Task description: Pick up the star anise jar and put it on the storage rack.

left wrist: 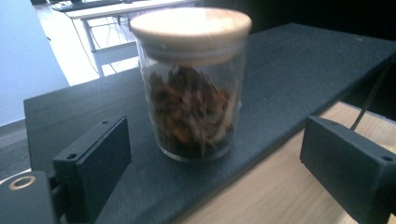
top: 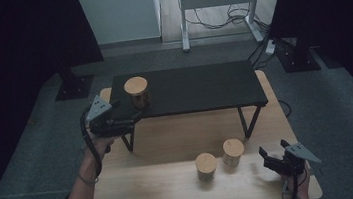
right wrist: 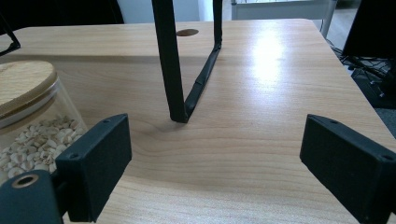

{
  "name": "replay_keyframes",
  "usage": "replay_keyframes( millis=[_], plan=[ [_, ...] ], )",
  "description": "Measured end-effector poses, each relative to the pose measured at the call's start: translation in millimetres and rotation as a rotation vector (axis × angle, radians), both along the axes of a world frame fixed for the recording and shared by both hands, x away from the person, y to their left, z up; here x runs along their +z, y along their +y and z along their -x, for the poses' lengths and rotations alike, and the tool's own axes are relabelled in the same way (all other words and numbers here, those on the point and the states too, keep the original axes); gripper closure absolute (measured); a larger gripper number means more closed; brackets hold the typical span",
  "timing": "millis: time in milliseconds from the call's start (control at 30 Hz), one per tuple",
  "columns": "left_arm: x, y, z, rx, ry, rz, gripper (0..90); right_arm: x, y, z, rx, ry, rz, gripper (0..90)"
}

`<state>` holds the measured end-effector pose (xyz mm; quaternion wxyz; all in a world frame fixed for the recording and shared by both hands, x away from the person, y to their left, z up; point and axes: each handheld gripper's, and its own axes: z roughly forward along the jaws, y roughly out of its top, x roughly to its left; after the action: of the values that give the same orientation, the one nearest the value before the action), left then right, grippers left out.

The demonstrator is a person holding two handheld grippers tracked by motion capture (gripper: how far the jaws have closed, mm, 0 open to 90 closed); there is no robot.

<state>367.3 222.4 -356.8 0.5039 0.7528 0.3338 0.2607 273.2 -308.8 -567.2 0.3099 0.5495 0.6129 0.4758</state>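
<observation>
The jar (left wrist: 194, 84) on the black shelf (left wrist: 299, 70) bears no readable label; the left claw (left wrist: 224, 168) gapes wide before it, and the right claw (right wrist: 219, 168) is likewise wide over the desk (right wrist: 261, 140).

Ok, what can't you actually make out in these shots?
- Contents of the two jars on the table: too small and dim in the high view.
- Jar in the right gripper view: cut off by the left edge, part hidden behind that gripper's jaw.
- Shelf jar contents: brown bits, blurred in the left gripper view, so I can't name them.
- Right hand: cut off by the bottom edge in the high view, behind the right gripper.
</observation>
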Motion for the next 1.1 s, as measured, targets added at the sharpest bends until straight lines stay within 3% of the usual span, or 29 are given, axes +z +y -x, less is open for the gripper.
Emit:
replay_keyframes(
  millis=[300,467,700,933,1100],
  plan=[
    [-25.0,4.6,29.6,0.003,-0.005,-0.03,8.1,0.1,0.4,-0.1,0.004,0.002,0.004,8.3],
    [-37.8,7.7,40.5,0.004,0.006,-0.008,8.2,0.0,0.4,-0.1,0.006,0.001,0.007,8.3],
    [-64.4,9.4,60.9,-0.013,0.059,0.053,8.7,0.0,0.5,0.0,0.01,0.0,0.009,8.2],
    [-99.0,5.8,79.6,-0.01,0.097,0.016,8.9,0.1,1.3,0.2,0.011,-0.002,0.016,8.0],
    [-121.2,4.2,87.4,-0.031,0.126,0.039,9.1,0.1,2.0,-0.4,0.014,0.002,0.022,8.1]
  ],
)
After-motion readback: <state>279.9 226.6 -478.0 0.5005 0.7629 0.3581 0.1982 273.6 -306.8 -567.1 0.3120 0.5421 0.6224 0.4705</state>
